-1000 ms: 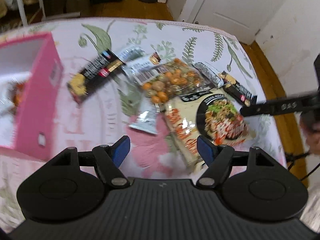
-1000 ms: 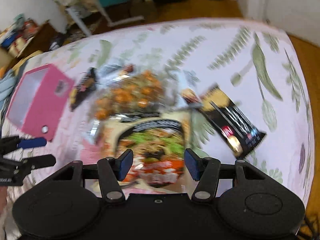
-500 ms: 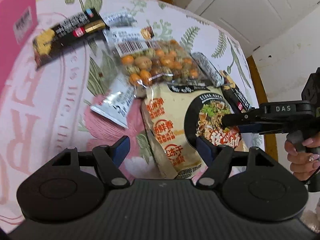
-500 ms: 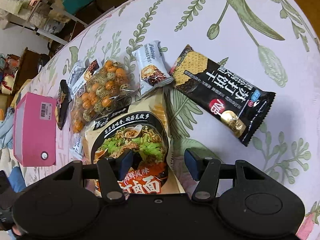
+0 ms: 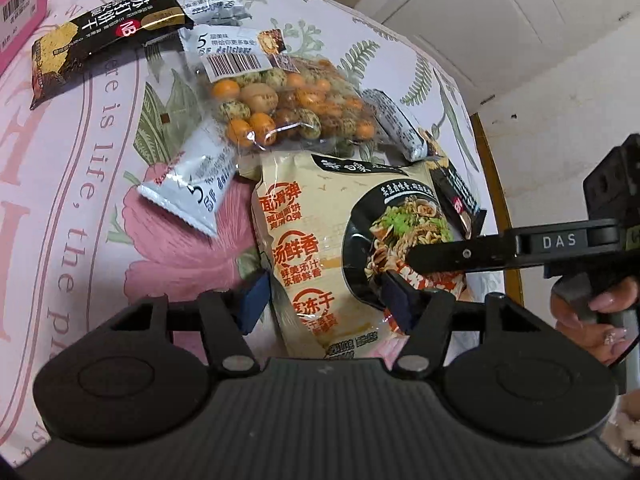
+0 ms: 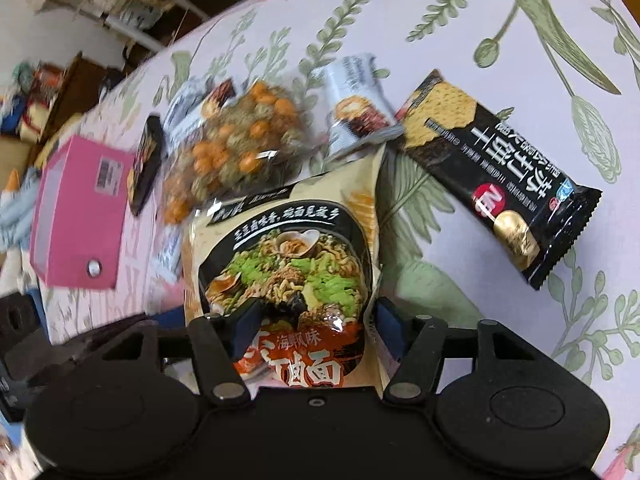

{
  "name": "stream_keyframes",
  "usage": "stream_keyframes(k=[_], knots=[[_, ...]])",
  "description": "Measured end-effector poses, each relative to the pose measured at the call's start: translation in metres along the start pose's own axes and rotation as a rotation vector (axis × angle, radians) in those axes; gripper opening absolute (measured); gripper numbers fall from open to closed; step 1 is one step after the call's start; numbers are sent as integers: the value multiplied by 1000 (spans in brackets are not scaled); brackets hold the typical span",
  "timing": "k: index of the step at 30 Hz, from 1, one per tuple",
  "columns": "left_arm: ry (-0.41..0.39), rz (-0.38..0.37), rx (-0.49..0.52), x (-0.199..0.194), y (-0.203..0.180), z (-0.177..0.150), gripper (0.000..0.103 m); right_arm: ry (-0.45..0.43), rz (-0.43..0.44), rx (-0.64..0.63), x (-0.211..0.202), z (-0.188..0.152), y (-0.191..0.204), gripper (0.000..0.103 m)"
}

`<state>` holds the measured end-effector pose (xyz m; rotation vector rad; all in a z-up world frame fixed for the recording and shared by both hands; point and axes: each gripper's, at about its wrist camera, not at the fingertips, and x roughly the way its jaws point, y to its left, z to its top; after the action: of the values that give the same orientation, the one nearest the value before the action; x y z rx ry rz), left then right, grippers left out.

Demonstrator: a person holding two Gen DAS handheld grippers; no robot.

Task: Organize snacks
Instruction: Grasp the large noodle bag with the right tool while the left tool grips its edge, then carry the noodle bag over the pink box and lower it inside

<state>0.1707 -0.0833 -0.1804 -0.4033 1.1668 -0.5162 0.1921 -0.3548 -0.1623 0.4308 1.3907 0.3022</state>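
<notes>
A beige noodle bag [image 5: 320, 240] with a bowl picture lies on the flowered tablecloth. My left gripper [image 5: 326, 302] straddles its near end and its jaws are closing. One blue pad sits beside the bag's left edge and the other over its face, with no crumpling that I can see. My right gripper [image 6: 318, 328] hangs over the same noodle bag [image 6: 288, 256] from the other side. Its jaws are opening and the bag's printed end lies between the pads. In the left wrist view the right gripper [image 5: 416, 256] reaches across the bowl picture.
A clear bag of coated nuts [image 5: 288, 108] lies beyond the noodles. Black cracker packs [image 5: 100, 36] [image 6: 500, 176], small white packets [image 5: 192, 184] [image 6: 352, 108] and a pink box [image 6: 80, 216] lie around. A hand [image 5: 592, 308] holds the right gripper. The table edge curves away at the right.
Both grippers have come down closer to the noodle bag, which now fills the space between their fingers. The left jaws have narrowed around the bag's end.
</notes>
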Motion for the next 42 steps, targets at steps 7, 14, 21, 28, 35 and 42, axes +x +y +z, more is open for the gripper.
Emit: stream_keyframes(k=[7, 14, 21, 28, 35, 42], knots=[[2, 25, 56, 2, -5, -5, 61, 42, -28, -3, 2, -5, 8, 69], [-12, 13, 84, -1, -7, -9, 61, 39, -24, -1, 3, -7, 7, 68], [32, 51, 190, -13, -24, -23, 61, 75, -104, -116, 0, -26, 44, 64], [79, 54, 160, -32, -19, -32, 61, 109, -131, -159, 0, -36, 68, 65], [65, 63, 162, -61, -15, -36, 61, 101, -114, -197, -7, -50, 93, 68], [43, 118, 189, -103, -15, -43, 61, 38, -98, -261, -21, -67, 129, 69]])
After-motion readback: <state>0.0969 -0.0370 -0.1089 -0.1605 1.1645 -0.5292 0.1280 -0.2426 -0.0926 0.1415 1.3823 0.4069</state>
